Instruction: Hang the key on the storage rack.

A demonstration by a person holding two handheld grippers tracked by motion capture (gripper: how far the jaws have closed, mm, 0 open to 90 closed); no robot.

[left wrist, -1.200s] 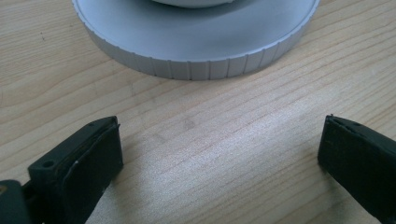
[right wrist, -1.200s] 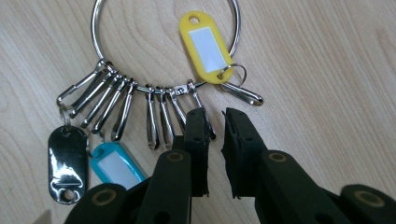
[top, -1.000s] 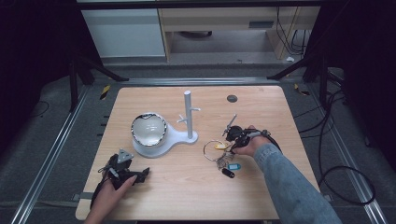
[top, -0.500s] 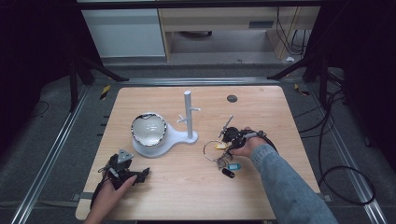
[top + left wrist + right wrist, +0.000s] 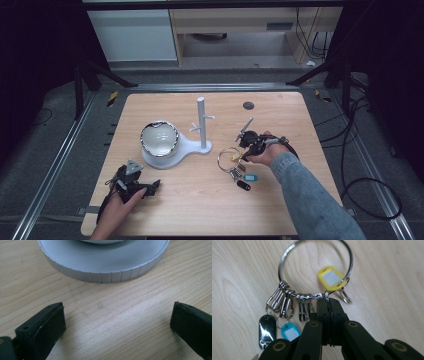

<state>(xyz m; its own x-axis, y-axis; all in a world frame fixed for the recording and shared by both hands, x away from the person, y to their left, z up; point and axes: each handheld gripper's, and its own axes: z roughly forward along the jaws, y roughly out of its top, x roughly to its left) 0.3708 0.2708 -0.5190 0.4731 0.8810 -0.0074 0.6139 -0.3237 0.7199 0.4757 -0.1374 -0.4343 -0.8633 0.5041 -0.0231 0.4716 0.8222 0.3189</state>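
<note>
key ring (image 5: 315, 272): big steel loop lying flat on desk (image 5: 280, 110), right of centre, just in front of right hand.
on ring: yellow tag (image 5: 331, 278), blue tag (image 5: 290, 331), black fob (image 5: 267, 328), several small snap hooks bunched at near side.
right gripper (image 5: 328, 305): fingers have just been closing, now shut on the key ring's wire at its near edge, beside yellow tag; nothing else btwn them.
left gripper (image 5: 117, 317): fingers wide apart, bare desk btwn them, holding nothing; rests low at near-left part of desk, well apart from key ring.
stand (image 5: 202, 122): white post w/ short pegs, upright mid-desk, left of ring, near but not touching.
bowl (image 5: 159, 138): shiny, sits on stand's round ribbed base; base edge right ahead of left gripper.
black disc (image 5: 248, 105): small, far side of desk, beyond right gripper, apart.
in the way: nothing btwn ring and post; tags and fob trail toward near edge.
</note>
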